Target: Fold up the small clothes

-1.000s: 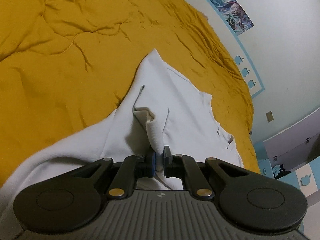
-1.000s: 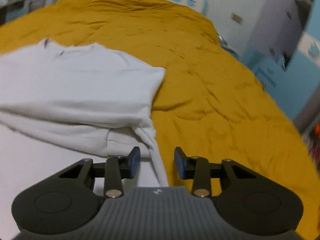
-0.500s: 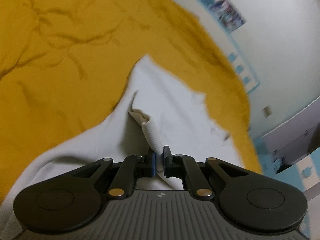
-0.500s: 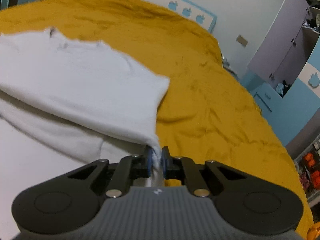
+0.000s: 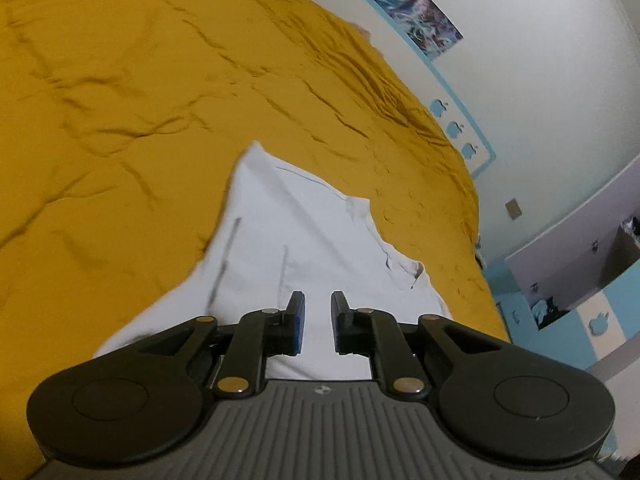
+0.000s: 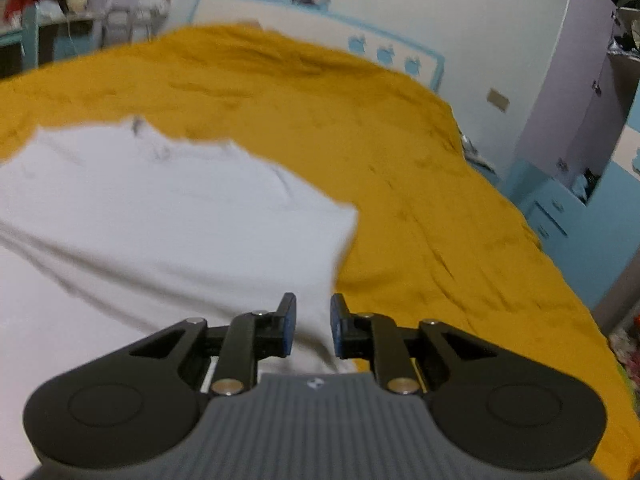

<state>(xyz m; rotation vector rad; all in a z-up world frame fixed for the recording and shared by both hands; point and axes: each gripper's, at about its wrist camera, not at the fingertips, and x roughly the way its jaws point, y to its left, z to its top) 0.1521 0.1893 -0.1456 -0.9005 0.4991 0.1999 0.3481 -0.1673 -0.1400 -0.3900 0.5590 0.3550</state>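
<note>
A white small garment [image 5: 304, 240] lies spread on the mustard-yellow bed cover [image 5: 120, 100]. My left gripper [image 5: 317, 304] is open and empty, just above the garment's near part. In the right wrist view the same white garment [image 6: 160, 220] lies flat, its right edge folded over. My right gripper [image 6: 313, 306] is open and empty over the garment's right edge, where it meets the yellow cover [image 6: 440, 220].
The yellow cover fills most of both views. A white wall with a blue border and posters [image 5: 424, 20] runs behind the bed. A grey wardrobe [image 6: 576, 100] and blue drawers [image 6: 552, 216] stand at the right. A cluttered desk [image 6: 60, 8] stands at the far left.
Both grippers were shut on folds of the white garment half a second ago and have opened and let go. The garment now lies flatter on the cover.
</note>
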